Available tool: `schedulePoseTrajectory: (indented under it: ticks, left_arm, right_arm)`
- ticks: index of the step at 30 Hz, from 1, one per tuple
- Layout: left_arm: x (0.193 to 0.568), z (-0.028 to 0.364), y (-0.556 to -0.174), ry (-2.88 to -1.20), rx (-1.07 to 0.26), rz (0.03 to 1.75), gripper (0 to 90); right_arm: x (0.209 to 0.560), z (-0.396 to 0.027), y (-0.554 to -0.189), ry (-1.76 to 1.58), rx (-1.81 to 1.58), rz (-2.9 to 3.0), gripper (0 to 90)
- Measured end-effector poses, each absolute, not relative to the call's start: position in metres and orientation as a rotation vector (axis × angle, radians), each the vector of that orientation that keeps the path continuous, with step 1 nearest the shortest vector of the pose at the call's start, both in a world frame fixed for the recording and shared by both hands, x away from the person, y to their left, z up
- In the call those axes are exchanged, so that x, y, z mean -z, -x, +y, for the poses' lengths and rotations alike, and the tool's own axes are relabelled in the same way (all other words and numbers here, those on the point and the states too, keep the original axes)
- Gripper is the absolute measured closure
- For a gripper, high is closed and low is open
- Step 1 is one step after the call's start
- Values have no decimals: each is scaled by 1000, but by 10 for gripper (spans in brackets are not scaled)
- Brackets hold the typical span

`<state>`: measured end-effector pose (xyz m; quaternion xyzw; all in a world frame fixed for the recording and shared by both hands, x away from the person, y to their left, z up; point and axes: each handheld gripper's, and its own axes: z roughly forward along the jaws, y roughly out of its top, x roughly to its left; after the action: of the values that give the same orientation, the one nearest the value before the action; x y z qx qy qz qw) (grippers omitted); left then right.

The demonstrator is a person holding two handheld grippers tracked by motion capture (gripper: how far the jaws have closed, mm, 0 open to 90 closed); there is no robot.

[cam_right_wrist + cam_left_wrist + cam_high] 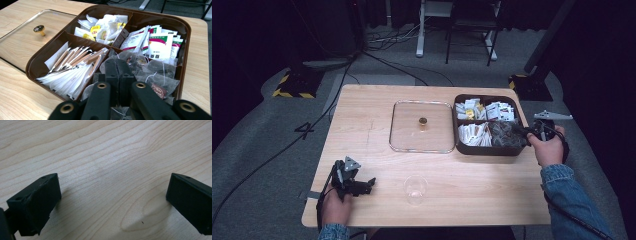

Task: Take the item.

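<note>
High view: right gripper (523, 134) at the brown tray's (486, 150) right edge.

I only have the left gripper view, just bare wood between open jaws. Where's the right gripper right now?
Observer: The right gripper is over the brown tray, tips down in the compartment of mesh tea bags.
Operator: Open or shut?
Observer: Jaws shut. I cannot tell whether a bag is pinched.
Operator: Anything near my left gripper?
Observer: In the high view, a clear cup stands upright on the table just to its right.
</note>
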<state>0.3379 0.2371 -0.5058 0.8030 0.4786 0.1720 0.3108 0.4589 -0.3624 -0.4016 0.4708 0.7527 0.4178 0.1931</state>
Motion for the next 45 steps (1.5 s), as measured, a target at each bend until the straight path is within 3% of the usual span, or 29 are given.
schedulePoseTrajectory:
  ticks: [21,45]
  left_arm:
    - [506,237,-338,-2121,-454,1263,0]
    - [506,238,-337,-2112,-459,1280,1]
  right_arm:
    - [366,-334,-432,-1153,-1298,2146,900]
    - [338,-243,-389,-843,-1524,2291,900]
